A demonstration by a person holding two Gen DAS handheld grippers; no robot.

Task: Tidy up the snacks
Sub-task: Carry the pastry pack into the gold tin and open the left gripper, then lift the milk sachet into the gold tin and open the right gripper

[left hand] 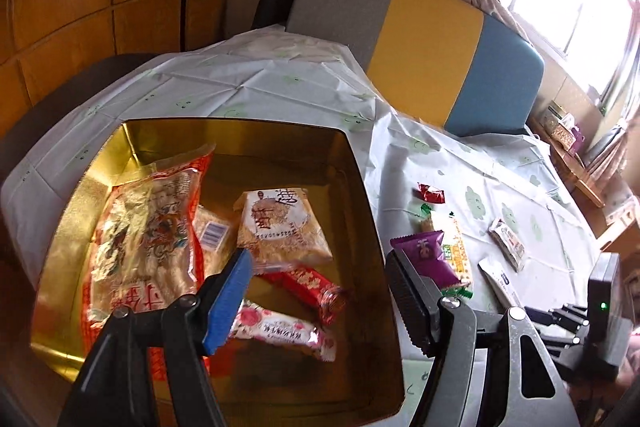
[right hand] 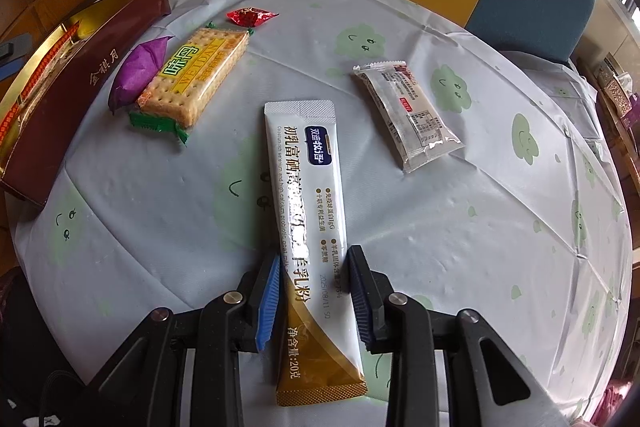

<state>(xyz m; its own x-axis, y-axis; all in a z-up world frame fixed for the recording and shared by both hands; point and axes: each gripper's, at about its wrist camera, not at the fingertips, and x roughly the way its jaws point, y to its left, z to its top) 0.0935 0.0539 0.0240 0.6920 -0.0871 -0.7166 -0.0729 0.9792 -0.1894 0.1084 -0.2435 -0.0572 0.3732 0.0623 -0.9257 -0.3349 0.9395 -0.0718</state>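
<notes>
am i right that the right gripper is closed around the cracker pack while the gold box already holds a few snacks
Not quite. In the right wrist view the right gripper straddles the long white powder sachet, not the cracker pack, which lies untouched by the purple wrapper. The gold box does already hold several snacks, as the left wrist view shows.

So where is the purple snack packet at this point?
Not boxed yet: the purple packet lies on the tablecloth, left in the right wrist view, touching the cracker pack, beside the box.
</notes>
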